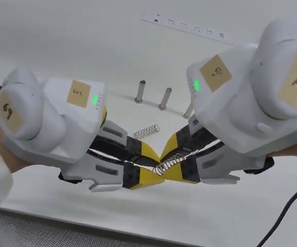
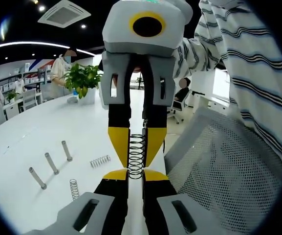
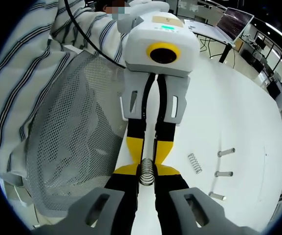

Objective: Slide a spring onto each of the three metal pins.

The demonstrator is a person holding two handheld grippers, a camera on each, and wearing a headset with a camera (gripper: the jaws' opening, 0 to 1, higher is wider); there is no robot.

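Note:
Three metal pins (image 1: 164, 99) (image 2: 51, 163) (image 3: 223, 173) stand upright and bare in a row on the white table (image 1: 86, 62). My left gripper (image 1: 151, 172) (image 2: 136, 174) and right gripper (image 1: 164, 160) (image 3: 146, 172) meet tip to tip in front of the pins. A spring (image 1: 171, 162) (image 2: 137, 154) (image 3: 147, 171) lies lengthwise between the right gripper's yellow fingers, which are shut on it. Its near end sits between the left gripper's closed tips. A second spring (image 1: 146, 131) (image 2: 100, 160) (image 3: 195, 163) lies on the table near the pins. A third spring (image 2: 74, 188) lies closer to me.
A white power strip (image 1: 189, 25) lies at the far side of the table. A mesh chair (image 2: 219, 161) and my striped sleeve (image 2: 248, 63) are beside the table's near edge. A dark cable (image 1: 282, 216) hangs at the lower right. People and a plant (image 2: 82, 78) are far behind.

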